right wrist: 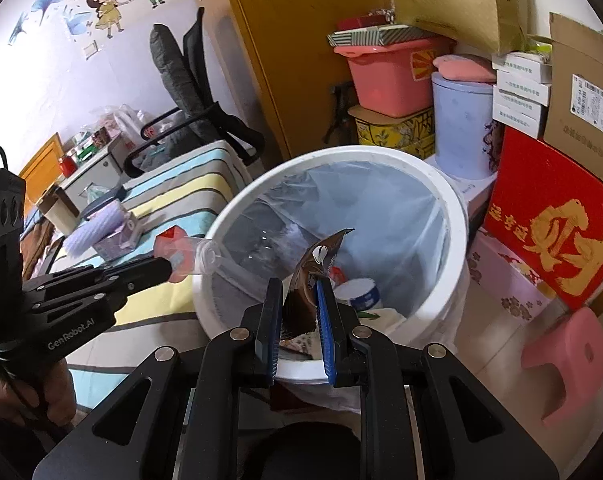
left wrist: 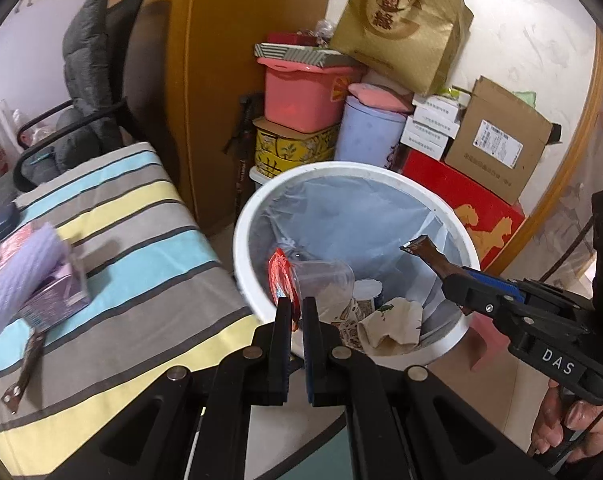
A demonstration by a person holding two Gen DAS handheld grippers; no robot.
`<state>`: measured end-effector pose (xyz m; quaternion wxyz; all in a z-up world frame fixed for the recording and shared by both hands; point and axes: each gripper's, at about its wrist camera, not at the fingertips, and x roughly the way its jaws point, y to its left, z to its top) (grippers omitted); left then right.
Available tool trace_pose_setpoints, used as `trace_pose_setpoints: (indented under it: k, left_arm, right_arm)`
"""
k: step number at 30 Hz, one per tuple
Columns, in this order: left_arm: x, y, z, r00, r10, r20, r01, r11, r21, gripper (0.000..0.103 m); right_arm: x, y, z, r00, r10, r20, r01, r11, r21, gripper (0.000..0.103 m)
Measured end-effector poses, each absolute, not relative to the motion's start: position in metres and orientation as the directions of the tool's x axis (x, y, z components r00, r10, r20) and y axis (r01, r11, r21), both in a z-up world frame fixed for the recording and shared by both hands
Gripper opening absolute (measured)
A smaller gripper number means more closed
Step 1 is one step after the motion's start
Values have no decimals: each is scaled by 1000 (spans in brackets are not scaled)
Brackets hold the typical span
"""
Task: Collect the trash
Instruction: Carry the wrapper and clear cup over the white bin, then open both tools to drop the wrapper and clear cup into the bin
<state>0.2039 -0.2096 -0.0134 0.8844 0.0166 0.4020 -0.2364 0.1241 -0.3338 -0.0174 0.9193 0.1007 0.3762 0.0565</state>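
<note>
A white trash bin [left wrist: 245, 248] with a clear liner stands beside the table; it also shows in the right wrist view [right wrist: 457, 216]. Inside lie a crumpled paper [left wrist: 393, 320] and a small white tub [right wrist: 359, 294]. My left gripper [left wrist: 297, 304] is shut on a clear plastic cup with a red foil lid [left wrist: 317, 280], held over the bin's near rim; the cup shows in the right wrist view [right wrist: 185, 254]. My right gripper [right wrist: 299, 292] is shut on a brown snack wrapper [right wrist: 313, 268], held above the bin; it shows in the left wrist view [left wrist: 431, 252].
A striped tablecloth [left wrist: 133, 264] covers the table at left, with a purple tissue box [left wrist: 41, 280] and a brown wrapper [left wrist: 25, 368] on it. Boxes, a pink tub [left wrist: 301, 96] and a red box [right wrist: 549, 232] crowd behind the bin. A pink stool [right wrist: 569, 356] stands at right.
</note>
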Motion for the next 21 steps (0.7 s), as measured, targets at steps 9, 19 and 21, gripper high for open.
trace_pose_setpoints:
  k: [9, 19, 21]
  left_arm:
    - [221, -231, -26, 528, -430, -732, 466, 868, -174, 5]
    - [216, -230, -26, 506, -462, -728, 492, 848, -196, 6]
    - [213, -225, -24, 512, -461, -725, 488, 851, -196, 7]
  right_arm:
    - [134, -338, -24, 684, 163, -711, -19, 978, 206, 20]
    - [133, -341, -22, 691, 155, -706, -6, 978, 208, 47]
    - [132, -341, -21, 695, 156, -702, -8, 978, 210, 47]
